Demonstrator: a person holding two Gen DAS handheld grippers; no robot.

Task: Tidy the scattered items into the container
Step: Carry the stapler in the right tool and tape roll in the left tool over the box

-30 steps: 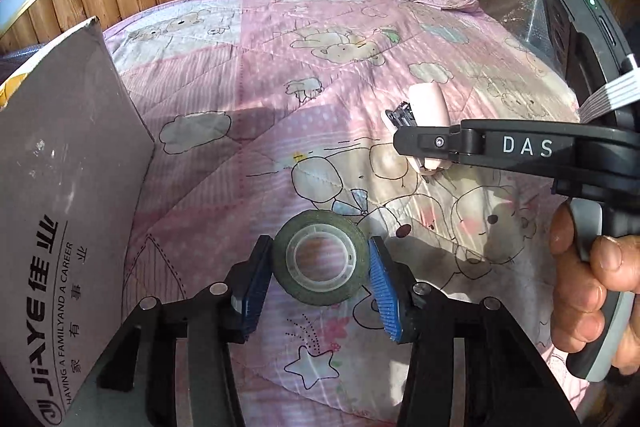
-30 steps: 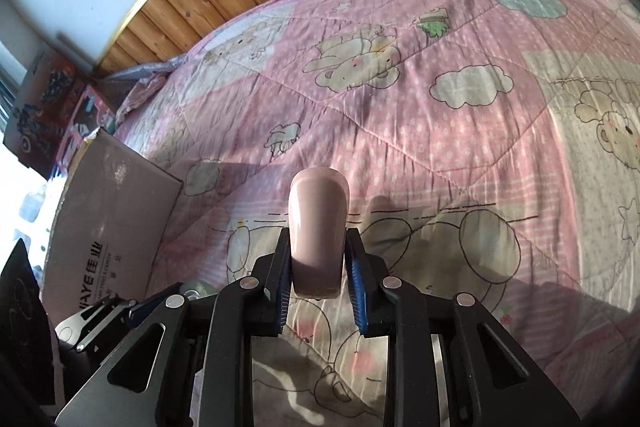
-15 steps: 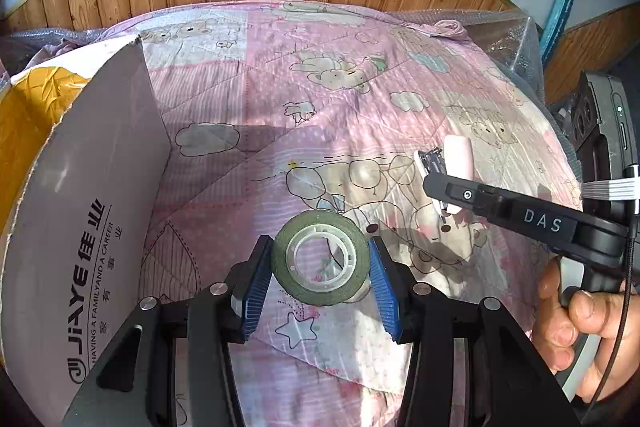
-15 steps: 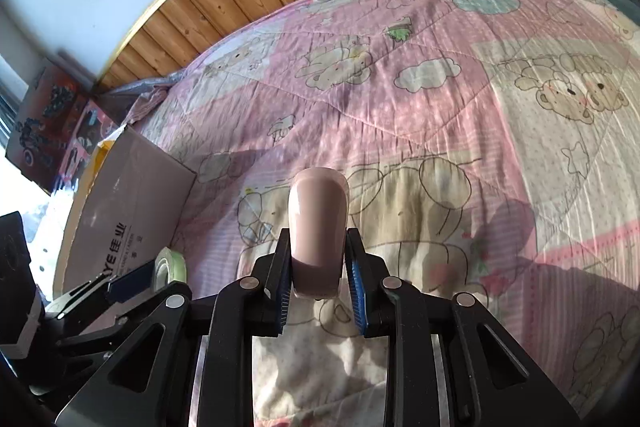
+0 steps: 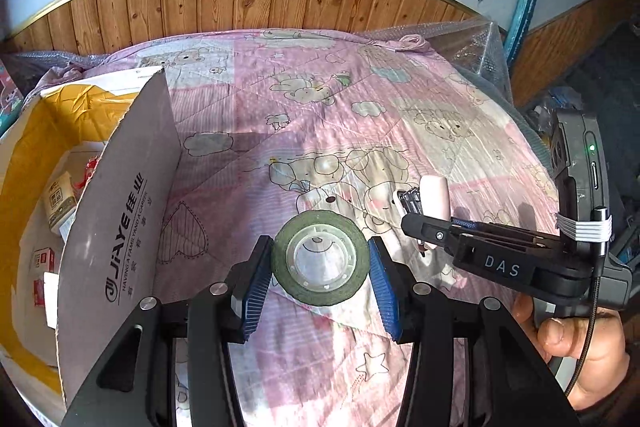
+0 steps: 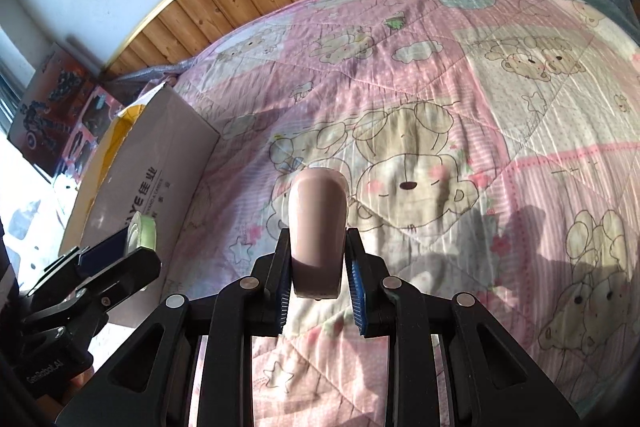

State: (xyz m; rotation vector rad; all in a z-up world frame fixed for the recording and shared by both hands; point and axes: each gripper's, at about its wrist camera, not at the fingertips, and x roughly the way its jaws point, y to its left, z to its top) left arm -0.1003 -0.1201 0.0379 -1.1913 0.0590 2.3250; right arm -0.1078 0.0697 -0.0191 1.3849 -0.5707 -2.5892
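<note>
Left gripper (image 5: 320, 269) is clamped on a tape roll (image 5: 319, 263), hole facing the camera, held above the bed (image 5: 320, 115) beside the box (image 5: 116, 227). Right gripper (image 6: 318, 277) is closed on a pink clipper (image 6: 317, 231), long axis pointing forward along the fingers (image 6: 283, 283), above the bed.

tape roll (image 5: 319, 263) dark green | clipper case (image 6: 317, 227) pale pink | quilt (image 5: 360, 131) pink, bear-print | box (image 5: 116, 227) grey, yellow inside
</note>
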